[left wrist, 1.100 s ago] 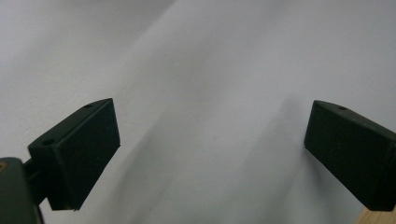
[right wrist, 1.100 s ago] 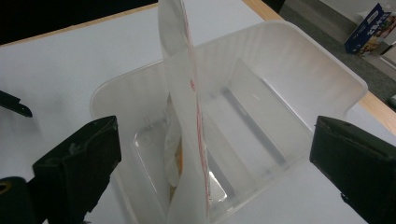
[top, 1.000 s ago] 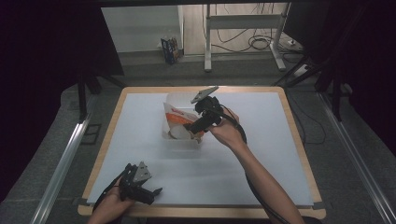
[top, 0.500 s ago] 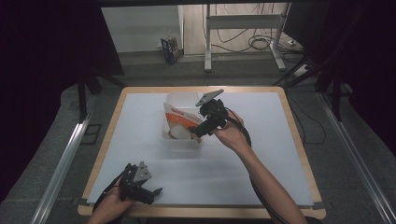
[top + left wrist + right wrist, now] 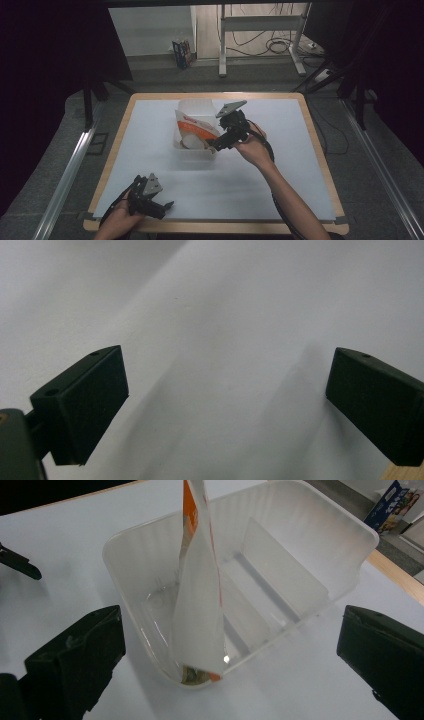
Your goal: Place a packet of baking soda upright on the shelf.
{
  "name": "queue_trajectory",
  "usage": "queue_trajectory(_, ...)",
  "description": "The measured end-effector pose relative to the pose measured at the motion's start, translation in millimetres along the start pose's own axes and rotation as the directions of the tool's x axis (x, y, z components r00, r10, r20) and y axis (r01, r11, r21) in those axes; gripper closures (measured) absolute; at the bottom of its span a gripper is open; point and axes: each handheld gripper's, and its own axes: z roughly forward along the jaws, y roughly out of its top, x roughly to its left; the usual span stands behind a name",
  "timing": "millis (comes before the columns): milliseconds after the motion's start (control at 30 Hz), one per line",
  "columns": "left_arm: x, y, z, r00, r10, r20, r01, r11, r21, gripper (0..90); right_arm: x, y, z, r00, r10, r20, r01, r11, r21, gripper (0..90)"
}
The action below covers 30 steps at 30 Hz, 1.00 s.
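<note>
White sheeting covers the wood-edged table, smooth and bare. We see a thin orange-and-white packet standing on edge inside the translucent plastic tub at mid-table. It looks light, limp and slick, so we would pinch its top edge. Our right claw gapes wide just beside the tub; our left claw rests wide at the near edge.
</note>
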Motion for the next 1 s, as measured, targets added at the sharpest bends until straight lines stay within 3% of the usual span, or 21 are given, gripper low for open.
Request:
queue_trajectory(667, -1.0, 0.3, 0.3, 1.0, 0.003, -0.002, -0.003, 1.0, 0.002, 3.5, 4.7, -31.4, -11.5, 0.9998, 0.02, 0.001, -0.02, 0.9996, -0.022, 0.0)
queue_trajectory(767, -0.6, 0.2, 0.1, 1.0, 0.001, -0.001, -0.001, 1.0, 0.001, 3.5, 7.1, -37.5, -12.5, 0.9995, -0.009, 0.032, 0.009, 0.9999, -0.008, 0.0)
queue_trajectory(1000, -0.5, -0.2, -0.8, 1.0, 0.0, -0.001, 0.0, 1.0, -0.005, 3.5, 11.7, -45.9, -13.5, 0.9995, -0.015, 0.029, 0.015, 0.9999, -0.005, 0.0)
